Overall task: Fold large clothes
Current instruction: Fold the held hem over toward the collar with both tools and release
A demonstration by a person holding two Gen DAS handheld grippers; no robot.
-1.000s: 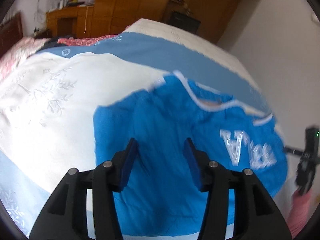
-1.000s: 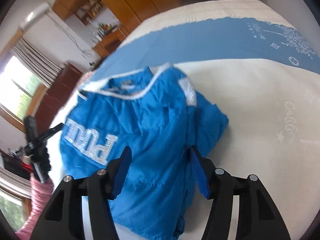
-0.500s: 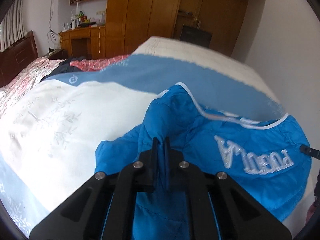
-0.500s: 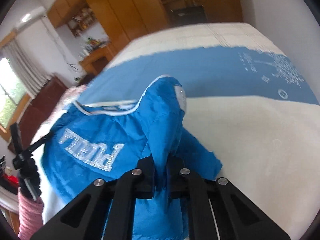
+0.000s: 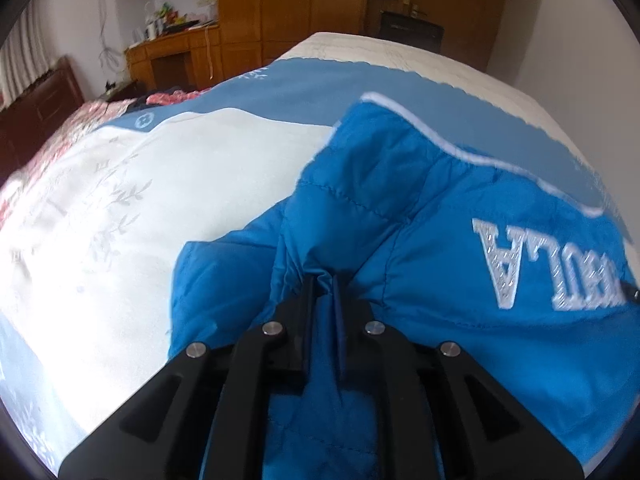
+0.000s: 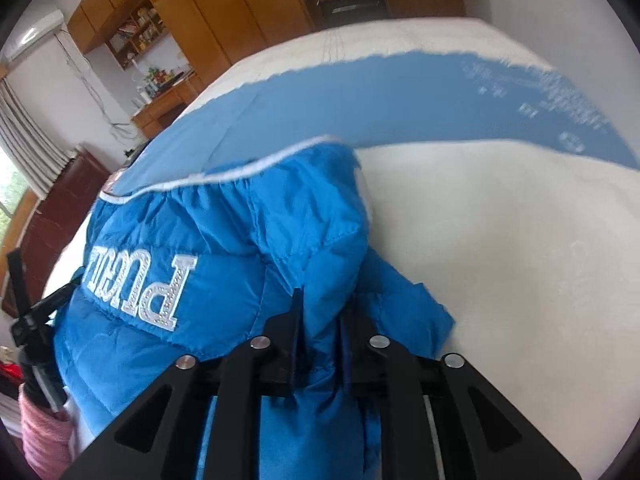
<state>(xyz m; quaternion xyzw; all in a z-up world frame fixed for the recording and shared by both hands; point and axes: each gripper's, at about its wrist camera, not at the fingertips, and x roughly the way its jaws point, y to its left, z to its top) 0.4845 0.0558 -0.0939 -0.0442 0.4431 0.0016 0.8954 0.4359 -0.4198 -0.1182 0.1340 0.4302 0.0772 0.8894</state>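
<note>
One bed (image 5: 208, 184) fills the room, and it's the biggest thing here, spread with one white-and-blue quilt (image 6: 500, 240) that runs to the far wall. One wooden wardrobe wall (image 5: 304, 4) stands beyond the foot of it, with one desk (image 5: 172, 56) at far left, cluttered on top.

On the near part of the bed, one blue padded jacket (image 5: 460, 264), white piping along its edge and big white letters stitched across it. It's bunched up, part lying on the quilt, part drawn up into peaks where it's gripped.

Two grippers, and both are busy. The left gripper (image 5: 326, 292) points forward and slightly down over the near edge of the bed, its jaws closed tight on a pleat of the jacket's blue fabric; the cloth rises in a ridge straight out of them. To its left, a loose flap of the jacket lies on the white quilt.

The right gripper (image 6: 320, 312) has the same low, forward-pointing pose on the jacket's right side, jaws pinched on a fold of the blue cloth, with more fabric hanging down between the black fingers (image 6: 294, 320). From the right wrist view the left gripper (image 6: 32, 320) shows at the jacket's far left edge, held by one hand in a pink sleeve (image 6: 40, 428).
</note>
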